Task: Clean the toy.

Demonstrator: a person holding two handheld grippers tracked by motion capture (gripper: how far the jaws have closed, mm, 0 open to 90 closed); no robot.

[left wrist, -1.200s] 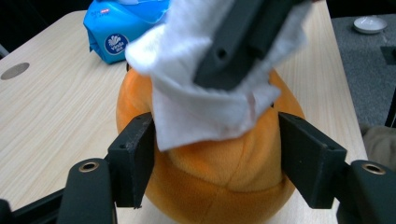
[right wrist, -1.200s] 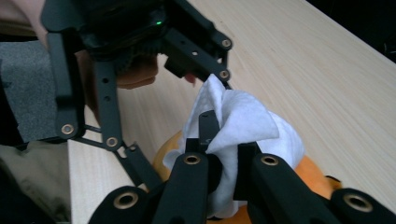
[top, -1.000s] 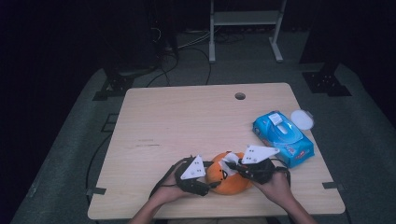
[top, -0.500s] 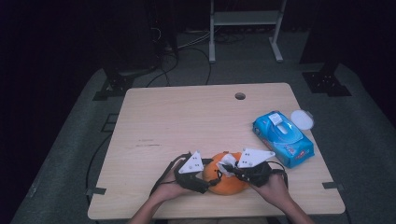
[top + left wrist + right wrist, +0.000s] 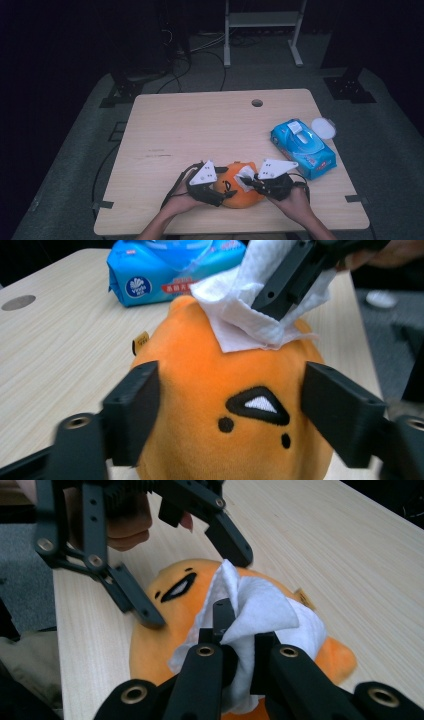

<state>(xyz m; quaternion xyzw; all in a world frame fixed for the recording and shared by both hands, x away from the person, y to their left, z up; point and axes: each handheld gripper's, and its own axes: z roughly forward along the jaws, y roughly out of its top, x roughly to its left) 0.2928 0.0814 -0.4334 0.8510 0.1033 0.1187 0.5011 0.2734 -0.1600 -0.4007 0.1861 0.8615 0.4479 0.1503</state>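
Note:
An orange plush toy (image 5: 244,198) with a stitched face lies near the table's front edge. My left gripper (image 5: 224,188) has its jaws against the toy's two sides (image 5: 220,385), shut on it. Those jaws have just been opening, with the toy still between them. My right gripper (image 5: 250,182) is shut on a crumpled white wipe (image 5: 265,610) and presses it onto the top of the toy (image 5: 150,650). In the left gripper view the wipe (image 5: 240,315) hangs from the right gripper (image 5: 285,290) over the toy's head. The left gripper (image 5: 195,587) straddles the toy's face in the right gripper view.
A blue pack of wet wipes (image 5: 302,147) lies at the table's right side, with a round white lid (image 5: 323,127) beside its far end. The wooden table (image 5: 200,130) has a cable hole (image 5: 257,103) near its far edge. Beyond it, stand legs rest on a dark floor.
The left gripper has edged slightly away from me along the toy. The right gripper and the wipe have stayed on the toy's top.

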